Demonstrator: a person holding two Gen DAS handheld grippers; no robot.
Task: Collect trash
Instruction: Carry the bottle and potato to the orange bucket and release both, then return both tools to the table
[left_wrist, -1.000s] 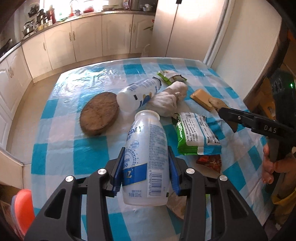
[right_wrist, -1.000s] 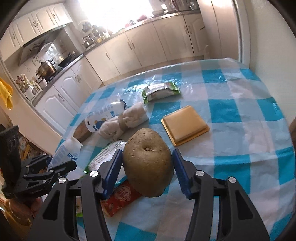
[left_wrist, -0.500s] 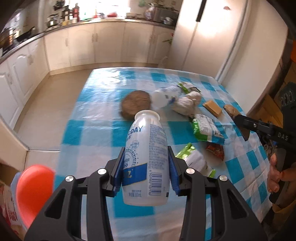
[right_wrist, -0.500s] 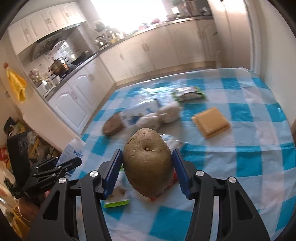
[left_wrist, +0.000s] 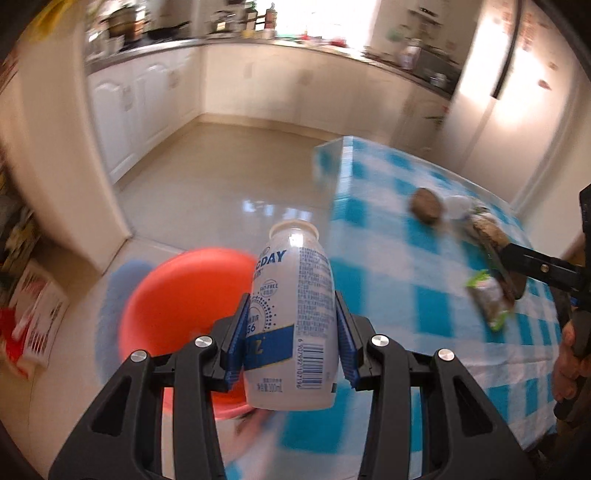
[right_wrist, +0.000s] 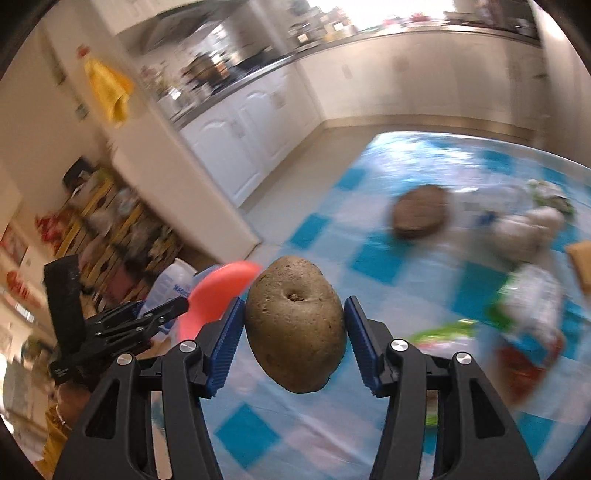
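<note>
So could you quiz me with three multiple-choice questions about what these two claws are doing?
1. Where is the orange bin?
A. on the table
B. on the floor beside the table
C. on the counter

2. What colour are the checks on the tablecloth?
A. blue and white
B. red and white
C. green and yellow

3. What does the right claw hold?
A. nothing
B. a bottle
C. a potato

Key: 1 B, the bin sits on the floor tiles off the table's edge. 2 A, blue squares on white. 3 C, its pads press the potato; the left claw has the bottle.
</note>
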